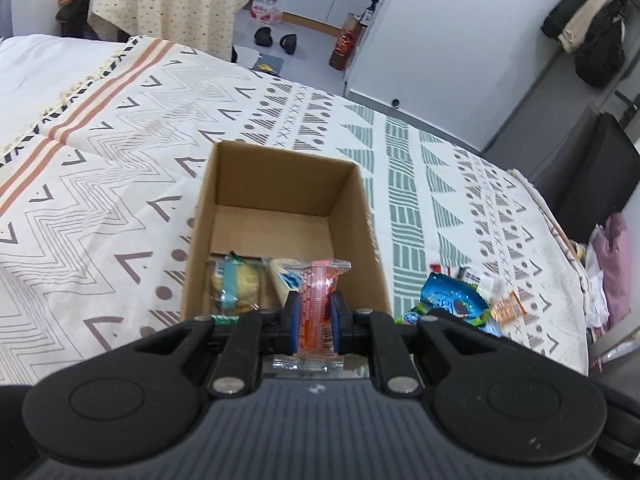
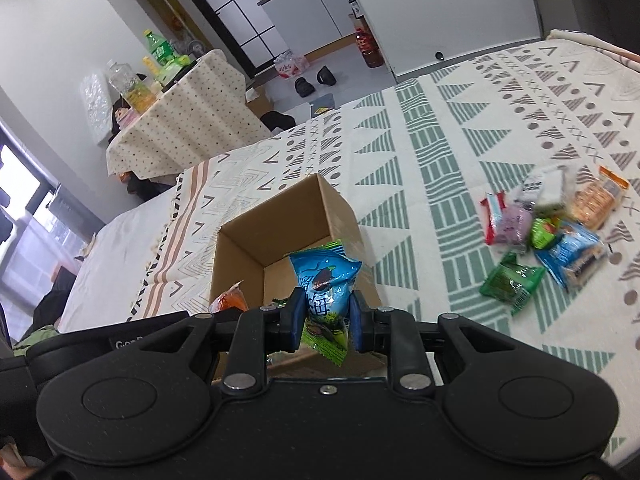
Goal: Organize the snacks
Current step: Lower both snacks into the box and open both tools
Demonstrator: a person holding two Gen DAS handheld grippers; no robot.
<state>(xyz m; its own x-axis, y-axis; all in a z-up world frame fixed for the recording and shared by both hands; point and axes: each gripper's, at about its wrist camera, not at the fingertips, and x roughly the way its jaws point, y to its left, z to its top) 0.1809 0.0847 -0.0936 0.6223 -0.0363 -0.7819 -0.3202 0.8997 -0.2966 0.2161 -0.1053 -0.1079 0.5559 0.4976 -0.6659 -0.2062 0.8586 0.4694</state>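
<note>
An open cardboard box (image 1: 236, 184) stands on the patterned bedspread; it also shows in the right wrist view (image 2: 240, 256). Inside lie a cookie pack (image 1: 236, 280) and a pale snack (image 1: 286, 272). My left gripper (image 1: 314, 316) is shut on an orange-red clear-wrapped snack (image 1: 316, 300), held over the box's near edge. My right gripper (image 2: 326, 320) is shut on a blue and green snack packet (image 2: 324, 284) above the box's near right side; that packet also shows in the left wrist view (image 1: 456, 300). A pile of loose snacks (image 2: 552, 232) lies on the bed to the right.
The bedspread (image 2: 460, 140) covers the bed around the box. A dotted-cloth table (image 2: 180, 128) with bottles (image 2: 132, 88) stands beyond the bed. Shoes (image 2: 316, 80) and a red bottle (image 2: 368, 48) are on the floor. Clothes hang at the far right (image 1: 592, 28).
</note>
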